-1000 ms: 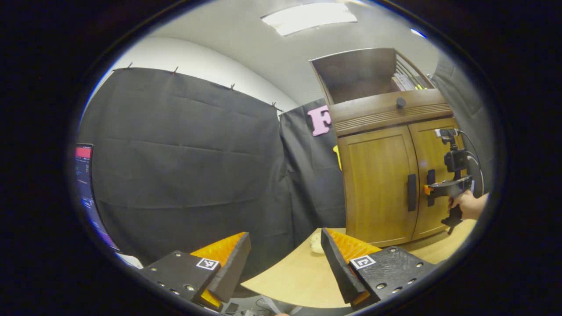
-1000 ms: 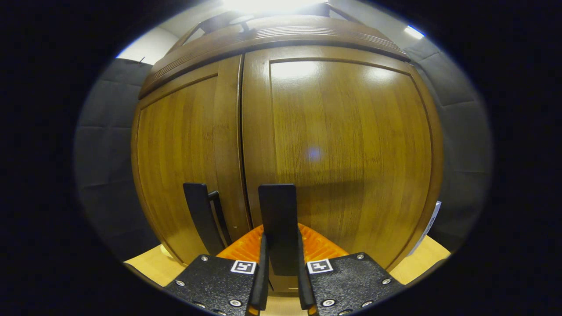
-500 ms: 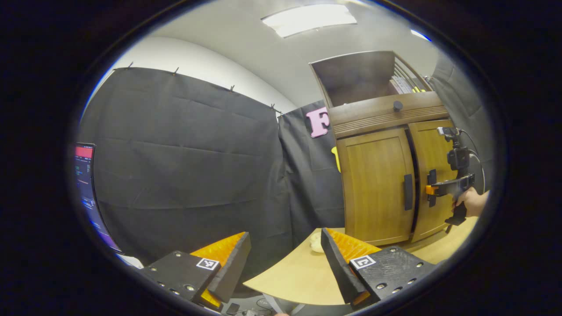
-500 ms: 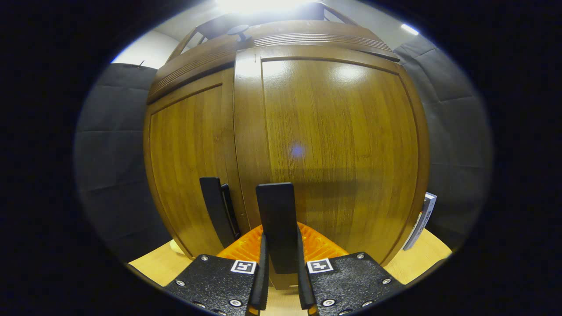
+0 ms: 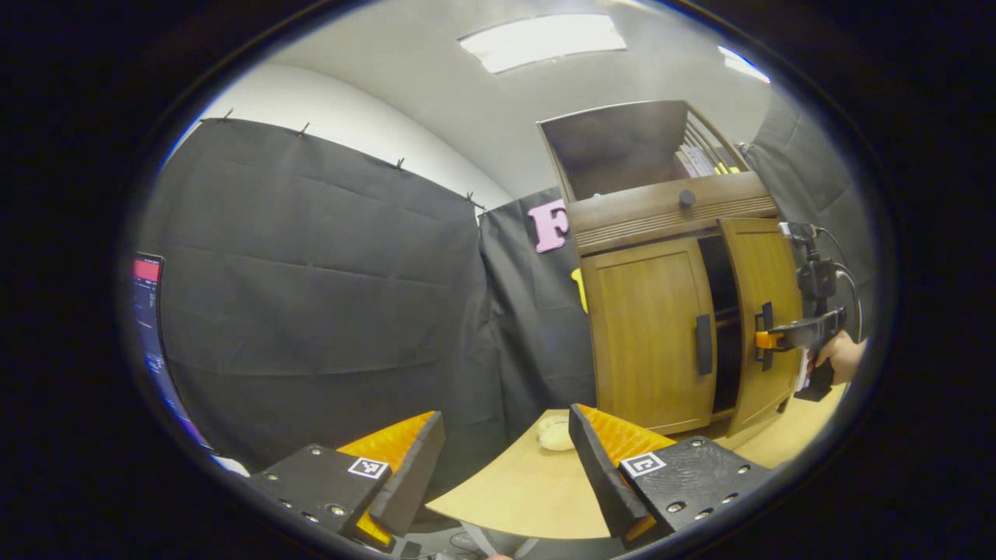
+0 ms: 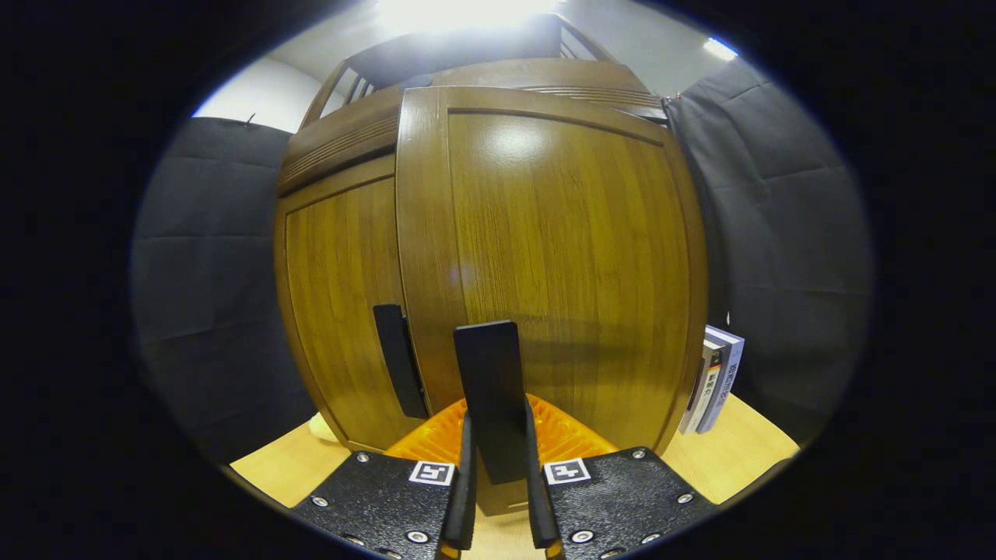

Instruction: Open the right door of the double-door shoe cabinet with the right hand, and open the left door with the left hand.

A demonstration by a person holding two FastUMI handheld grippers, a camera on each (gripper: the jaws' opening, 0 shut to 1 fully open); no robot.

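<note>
Two tools, right tool (image 6: 498, 467) clamped on right door handle (image 6: 490, 389), door ajar, left tool (image 5: 506, 459) spread wide, far from cabinet (image 5: 646, 334)

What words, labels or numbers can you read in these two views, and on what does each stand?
No text can be read.
Book spines beside the shoe cabinet: print too small and blurred.
Square markers on the right gripper: patterns, not words.

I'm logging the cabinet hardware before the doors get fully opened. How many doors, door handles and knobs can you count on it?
Doors: 2, left door and right door
Door handles: 2, left handle and right handle
Knobs: 1, drawer knob
Total: 5
</note>
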